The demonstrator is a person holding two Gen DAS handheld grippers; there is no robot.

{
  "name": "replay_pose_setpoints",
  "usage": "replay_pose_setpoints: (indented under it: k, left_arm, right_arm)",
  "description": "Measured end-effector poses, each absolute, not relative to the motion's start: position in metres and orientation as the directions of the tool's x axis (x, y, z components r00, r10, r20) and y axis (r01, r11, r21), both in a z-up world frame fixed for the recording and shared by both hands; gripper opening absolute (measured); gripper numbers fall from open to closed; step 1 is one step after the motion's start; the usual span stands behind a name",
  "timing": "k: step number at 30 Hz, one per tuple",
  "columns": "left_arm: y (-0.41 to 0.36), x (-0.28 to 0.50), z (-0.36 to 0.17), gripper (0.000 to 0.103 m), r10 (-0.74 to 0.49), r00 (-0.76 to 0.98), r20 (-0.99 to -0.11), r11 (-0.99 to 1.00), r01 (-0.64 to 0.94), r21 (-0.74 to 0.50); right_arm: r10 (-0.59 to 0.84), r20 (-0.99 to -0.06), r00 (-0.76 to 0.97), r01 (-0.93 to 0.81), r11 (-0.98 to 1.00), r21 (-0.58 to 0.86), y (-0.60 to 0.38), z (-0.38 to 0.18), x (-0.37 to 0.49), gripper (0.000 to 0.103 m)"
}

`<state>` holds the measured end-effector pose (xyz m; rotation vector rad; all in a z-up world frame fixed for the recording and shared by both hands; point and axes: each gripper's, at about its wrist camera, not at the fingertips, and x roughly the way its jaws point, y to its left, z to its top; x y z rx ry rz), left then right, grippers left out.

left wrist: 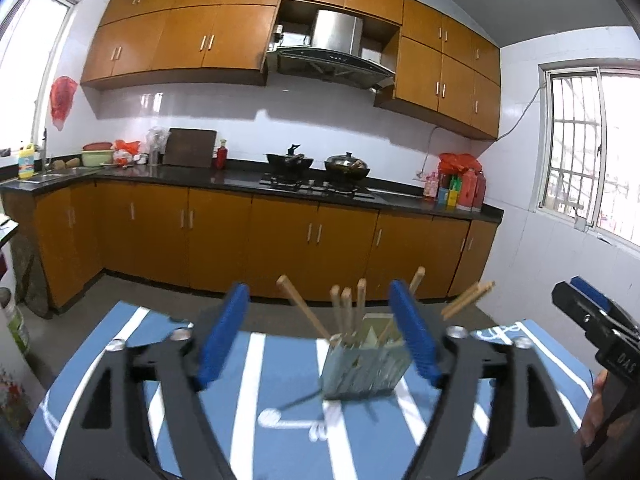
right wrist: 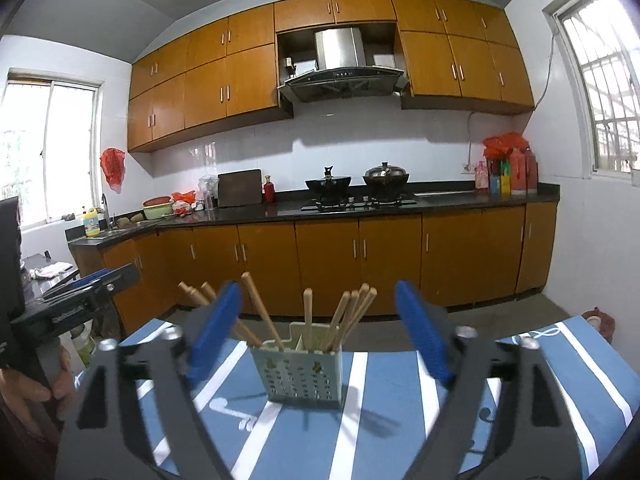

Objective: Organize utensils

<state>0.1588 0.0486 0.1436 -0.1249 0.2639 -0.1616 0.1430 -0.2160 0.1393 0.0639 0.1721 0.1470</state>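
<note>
Chopsticks (right wrist: 344, 314) all stand bunched in the pale green holder (right wrist: 302, 376), which sits upright at lower centre of both views on the blue-and-white striped surface (right wrist: 380, 432). Their wooden tips fan out above its rim, some leaning left, some right. Nothing loose shows on the cloth around it, so the sorting looks finished, or very nearly; only a tidy-up of the leaning sticks might remain.

The left gripper (left wrist: 320, 336) has its blue pads spread wide with nothing clamped, the holder showing beyond the gap. The right gripper (right wrist: 316, 340) is likewise wide apart and empty, the holder framed between its fingers but untouched. Each tool peeks into the other's view at the frame edge, with a hand (right wrist: 36, 392) wrapped round the left one's grip at lower left.

Beyond, across the middle of the frame, runs a dark kitchen counter (right wrist: 460, 200) with two woks (right wrist: 386, 178) on the hob, and bottles (right wrist: 508, 174) at right. None of it crowds the holder; only the splayed chopstick tips could snag a pad.
</note>
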Motion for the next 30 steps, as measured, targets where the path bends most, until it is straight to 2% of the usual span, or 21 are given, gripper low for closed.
replay_pose_setpoints:
  k: [2, 5, 14, 22, 30]
  left_arm:
    - [0.053, 0.146, 0.14, 0.096, -0.157, 0.956, -0.247, 0.983, 0.127, -0.132]
    - [0.057, 0.122, 0.133, 0.101, -0.128, 0.962, -0.243, 0.99, 0.107, -0.096]
    - [0.054, 0.068, 0.098, 0.101, -0.044, 0.967, -0.252, 0.999, 0.046, -0.001]
    - [0.037, 0.035, 0.062, 0.101, -0.002, 0.962, -0.272, 0.997, 0.024, 0.075]
    - [0.039, 0.016, 0.032, 0.101, 0.006, 0.944, -0.33, 1.0, -0.004, 0.009]
  right_arm:
    - [0.129, -0.155, 0.979, -0.122, 0.991, 0.055, -0.213, 0.135, 0.13, 0.097]
    - [0.097, -0.147, 0.984, -0.095, 0.995, 0.019, -0.207, 0.128, 0.11, 0.099]
    - [0.053, -0.185, 0.981, -0.058, 0.998, -0.02, -0.197, 0.093, 0.066, 0.099]
    - [0.021, -0.26, 0.965, -0.037, 0.998, -0.058, -0.191, 0.047, 0.035, 0.099]
    - [0.01, -0.311, 0.95, -0.028, 0.998, -0.054, -0.191, 0.017, 0.014, 0.099]
